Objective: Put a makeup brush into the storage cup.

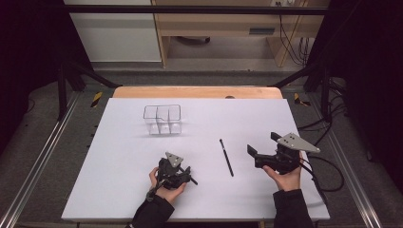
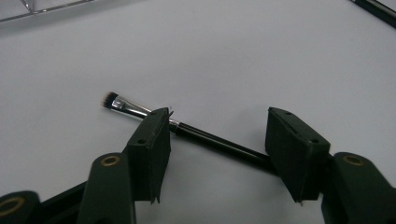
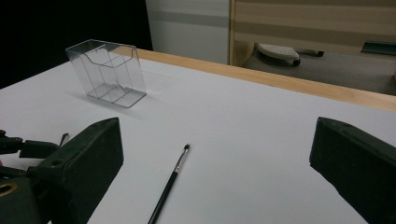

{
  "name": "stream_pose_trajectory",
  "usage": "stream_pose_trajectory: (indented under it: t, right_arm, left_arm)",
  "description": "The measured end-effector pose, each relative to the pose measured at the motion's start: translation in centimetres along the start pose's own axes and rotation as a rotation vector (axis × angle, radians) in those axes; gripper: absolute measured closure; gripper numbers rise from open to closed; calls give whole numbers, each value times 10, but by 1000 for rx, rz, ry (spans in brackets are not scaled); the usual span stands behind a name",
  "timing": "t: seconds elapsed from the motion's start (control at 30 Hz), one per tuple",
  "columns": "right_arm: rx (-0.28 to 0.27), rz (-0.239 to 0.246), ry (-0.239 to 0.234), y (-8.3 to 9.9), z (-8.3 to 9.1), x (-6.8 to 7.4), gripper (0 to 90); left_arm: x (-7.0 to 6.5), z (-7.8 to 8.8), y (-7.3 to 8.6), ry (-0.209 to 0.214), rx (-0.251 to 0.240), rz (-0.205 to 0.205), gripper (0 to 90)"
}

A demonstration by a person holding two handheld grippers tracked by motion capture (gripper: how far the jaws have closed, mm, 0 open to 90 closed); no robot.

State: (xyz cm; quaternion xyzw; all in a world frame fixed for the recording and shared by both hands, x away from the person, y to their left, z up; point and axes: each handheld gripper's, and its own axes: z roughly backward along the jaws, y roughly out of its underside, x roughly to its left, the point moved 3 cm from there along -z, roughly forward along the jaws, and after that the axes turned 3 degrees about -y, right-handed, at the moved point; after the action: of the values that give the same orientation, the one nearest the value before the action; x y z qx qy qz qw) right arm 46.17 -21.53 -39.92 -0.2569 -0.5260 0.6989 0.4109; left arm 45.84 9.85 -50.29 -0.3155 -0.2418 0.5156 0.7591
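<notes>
A small make-up brush with a black handle, silver ferrule and dark bristles lies flat on the white sheet. My left gripper stands low over it, jaws part-way apart, one on each side of the brush. I see no pad pressing on it. In the high view the left gripper sits near the front middle of the table. A second, longer thin brush lies between the hands, also seen ahead of the right gripper's jaws. My right gripper is held wide open with nothing in it.
A clear plastic organiser with compartments stands upright toward the back left of the white sheet; in the right gripper view the organiser is far left. A wooden table edge runs behind it. Cables trail off the right side.
</notes>
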Motion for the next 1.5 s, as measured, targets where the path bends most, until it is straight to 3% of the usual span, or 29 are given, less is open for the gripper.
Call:
stream_pose_trajectory:
  t: [0.43,0.9,1.03,1.23,1.4,1.5]
  right_arm:
    - [-2,-1,-2,0,1,0,32]
    - [6,-2,-4,1,-1,1,31]
    - [7,-1,-6,1,-1,1,31]
    - [7,-2,-7,1,-1,1,31]
    - [7,-3,-7,1,-1,1,31]
    - [5,-3,-6,1,-1,1,31]
  left_arm:
    - [8,8,5,55,8,-37,534]
    - [21,18,12,133,13,-26,648]
    - [21,18,13,125,14,-20,638]
    - [14,18,14,100,12,-45,575]
    - [17,18,13,107,19,-54,600]
    - [21,20,13,132,25,-42,649]
